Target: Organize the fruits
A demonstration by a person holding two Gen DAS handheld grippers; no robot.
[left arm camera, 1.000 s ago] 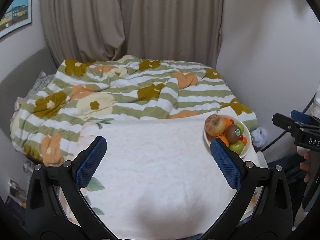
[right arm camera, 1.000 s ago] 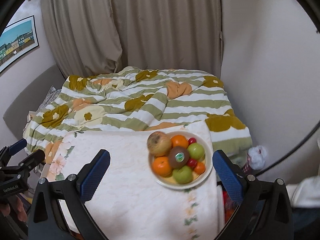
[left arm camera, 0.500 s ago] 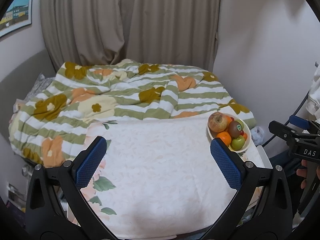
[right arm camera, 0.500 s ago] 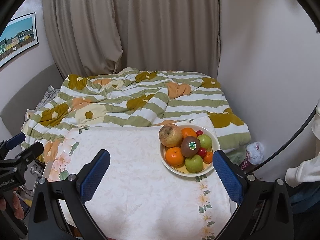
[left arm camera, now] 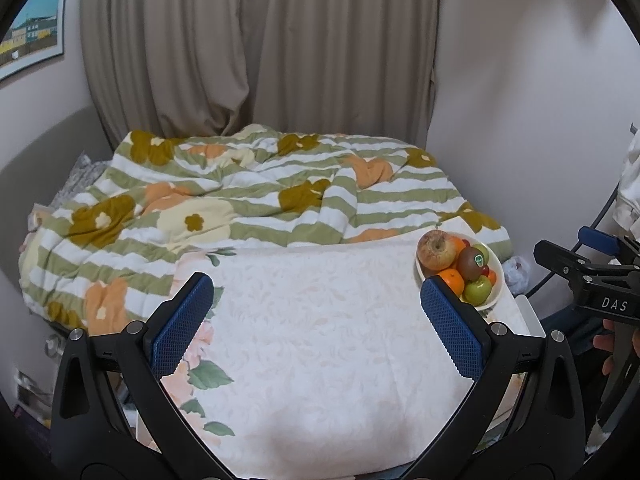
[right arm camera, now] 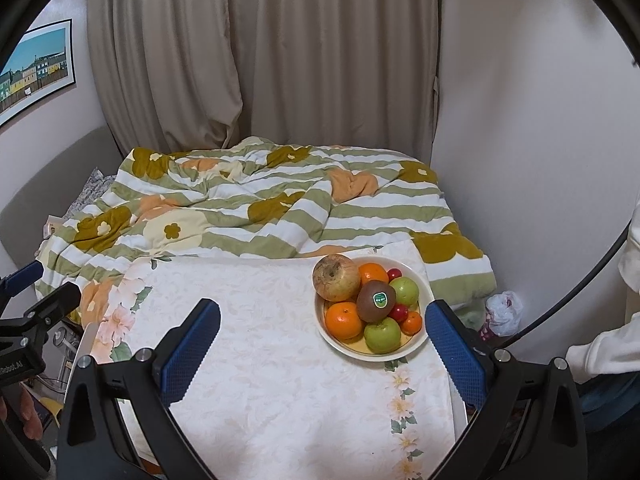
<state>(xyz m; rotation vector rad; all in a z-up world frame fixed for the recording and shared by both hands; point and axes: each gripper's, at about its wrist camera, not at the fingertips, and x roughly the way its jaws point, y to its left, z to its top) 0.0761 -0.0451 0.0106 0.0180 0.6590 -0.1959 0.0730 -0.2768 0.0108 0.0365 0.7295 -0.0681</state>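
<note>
Both the left gripper (left arm camera: pixel 316 320) and right gripper (right arm camera: pixel 322 346) gape wide, empty. Beyond the right fingers (right arm camera: pixel 456 354), the kiwi (right arm camera: pixel 376 301) tops the bowl (right arm camera: pixel 416 346): probably light, soft, bruisable; pinch its middle gently.

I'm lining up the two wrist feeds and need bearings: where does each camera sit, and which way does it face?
Left wrist: on the left gripper, open, facing the cloth-covered table and bed; the right gripper shows at the right edge.
Right wrist: on the right gripper, open, facing the fruit bowl; a hand and the left gripper show at left.
Shared: bowl, table, bed, curtains.
</note>
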